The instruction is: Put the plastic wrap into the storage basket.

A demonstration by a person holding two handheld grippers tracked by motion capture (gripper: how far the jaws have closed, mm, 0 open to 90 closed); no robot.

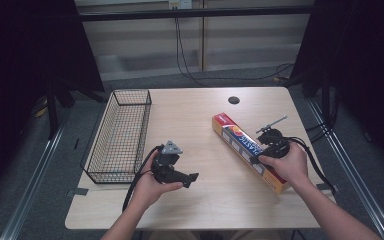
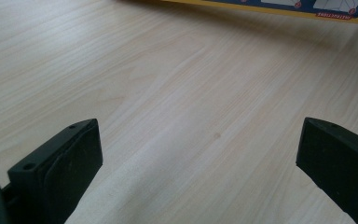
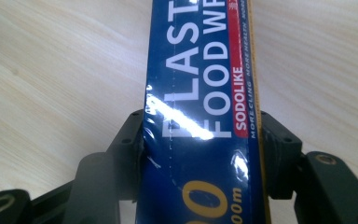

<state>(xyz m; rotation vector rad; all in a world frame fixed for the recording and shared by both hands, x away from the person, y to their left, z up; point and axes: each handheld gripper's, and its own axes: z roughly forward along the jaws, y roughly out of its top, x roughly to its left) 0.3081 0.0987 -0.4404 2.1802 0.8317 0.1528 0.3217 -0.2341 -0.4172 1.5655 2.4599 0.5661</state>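
A long blue and orange box of plastic food wrap lies slantwise on the right half of the wooden table. My right gripper is over its near half, and in the right gripper view the two black jaws press the box from both sides, shut on it. My left gripper is held low over the table's middle front, pointing right toward the box. Its jaws stand wide open with only bare wood between them. The yellow edge of the box crosses the top of the left gripper view.
A black wire basket stands along the table's left side, with nothing in it that I can see. A round dark cable hole sits near the far edge. Dark curtains flank the table, and cables trail from both grippers.
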